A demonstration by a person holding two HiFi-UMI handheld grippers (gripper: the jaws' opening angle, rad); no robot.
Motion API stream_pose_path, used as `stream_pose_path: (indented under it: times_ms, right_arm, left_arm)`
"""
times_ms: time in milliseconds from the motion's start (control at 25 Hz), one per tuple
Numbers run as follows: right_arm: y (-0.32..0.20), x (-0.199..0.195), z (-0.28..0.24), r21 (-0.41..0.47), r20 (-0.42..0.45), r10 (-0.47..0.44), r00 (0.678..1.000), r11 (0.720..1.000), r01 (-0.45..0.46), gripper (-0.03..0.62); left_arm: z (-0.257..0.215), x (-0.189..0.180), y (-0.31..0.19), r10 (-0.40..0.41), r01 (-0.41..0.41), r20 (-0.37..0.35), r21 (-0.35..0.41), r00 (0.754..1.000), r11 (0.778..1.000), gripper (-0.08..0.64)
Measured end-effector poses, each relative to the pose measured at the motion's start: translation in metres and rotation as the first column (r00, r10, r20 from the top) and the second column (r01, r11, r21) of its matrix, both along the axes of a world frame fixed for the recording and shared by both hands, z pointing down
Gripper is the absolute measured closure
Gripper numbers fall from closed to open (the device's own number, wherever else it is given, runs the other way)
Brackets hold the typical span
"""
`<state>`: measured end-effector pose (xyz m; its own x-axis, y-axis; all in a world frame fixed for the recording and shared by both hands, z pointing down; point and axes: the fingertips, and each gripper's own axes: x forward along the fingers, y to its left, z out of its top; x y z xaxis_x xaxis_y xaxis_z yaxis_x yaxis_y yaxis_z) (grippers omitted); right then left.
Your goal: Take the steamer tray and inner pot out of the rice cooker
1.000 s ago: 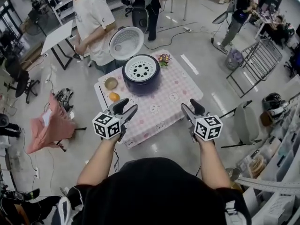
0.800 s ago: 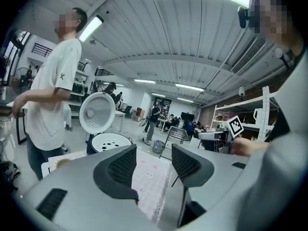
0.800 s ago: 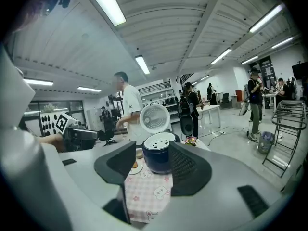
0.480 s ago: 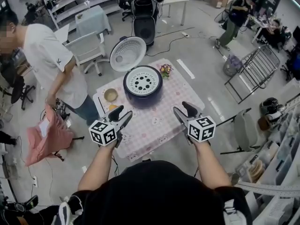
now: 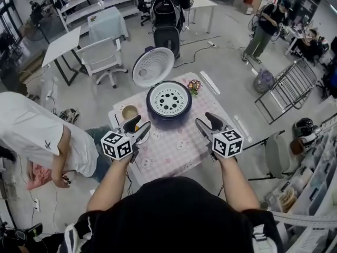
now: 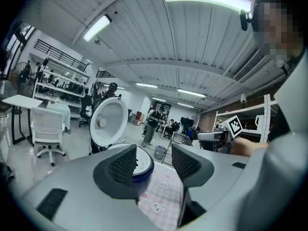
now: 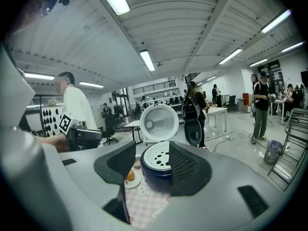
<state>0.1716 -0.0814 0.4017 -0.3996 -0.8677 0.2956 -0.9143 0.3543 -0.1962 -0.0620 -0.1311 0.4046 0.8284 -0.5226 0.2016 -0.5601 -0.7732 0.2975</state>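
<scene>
The dark blue rice cooker (image 5: 168, 109) stands on the far half of the pink checked table (image 5: 174, 146), its white lid (image 5: 153, 66) swung up behind it. A white steamer tray (image 5: 169, 99) with round holes fills its mouth and hides the inner pot. My left gripper (image 5: 138, 126) and right gripper (image 5: 208, 123) hover over the table's near half, short of the cooker, both open and empty. The cooker (image 6: 142, 166) shows between the left gripper's (image 6: 155, 160) jaws. The right gripper (image 7: 153, 160) frames the tray (image 7: 158, 155) and lid (image 7: 159, 123) the same way.
A small bowl (image 5: 129, 112) sits left of the cooker, and an orange on a plate (image 7: 130, 175) lies nearer. A flower bunch (image 5: 194, 85) is at the cooker's right. A person in a white shirt (image 5: 37, 136) bends down left of the table. A metal rack (image 5: 289, 83) stands far right.
Both grippers have moved forward toward the cooker, still open. The person in white has gone from the table's far left side to bending low at the left.
</scene>
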Motion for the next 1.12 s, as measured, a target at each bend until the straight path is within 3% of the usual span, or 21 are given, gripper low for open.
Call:
stream_pose_path:
  times_ms: [400, 640, 920, 1120]
  right_arm:
    - [-0.029, -0.031, -0.008, 0.013, -0.019, -0.031, 0.999, 0.999, 0.032, 0.37]
    - [-0.044, -0.033, -0.002, -0.001, -0.028, -0.049, 0.998, 0.999, 0.049, 0.368]
    - [-0.065, -0.013, 0.013, -0.033, -0.046, -0.108, 0.993, 0.994, 0.106, 0.368]
    - [-0.092, -0.018, 0.03, -0.06, -0.127, -0.196, 0.972, 0.98, 0.189, 0.368]
  left_arm:
    - [-0.009, -0.036, -0.028, -0.036, 0.037, -0.03, 0.014, 0.999, 0.999, 0.322]
    - [0.0, -0.039, -0.032, -0.041, 0.041, -0.022, -0.003, 0.999, 0.999, 0.322]
    - [0.01, -0.029, -0.034, -0.093, 0.092, -0.012, -0.023, 0.996, 0.995, 0.322]
    - [0.017, -0.034, -0.042, -0.132, 0.132, -0.007, -0.046, 0.991, 0.99, 0.322]
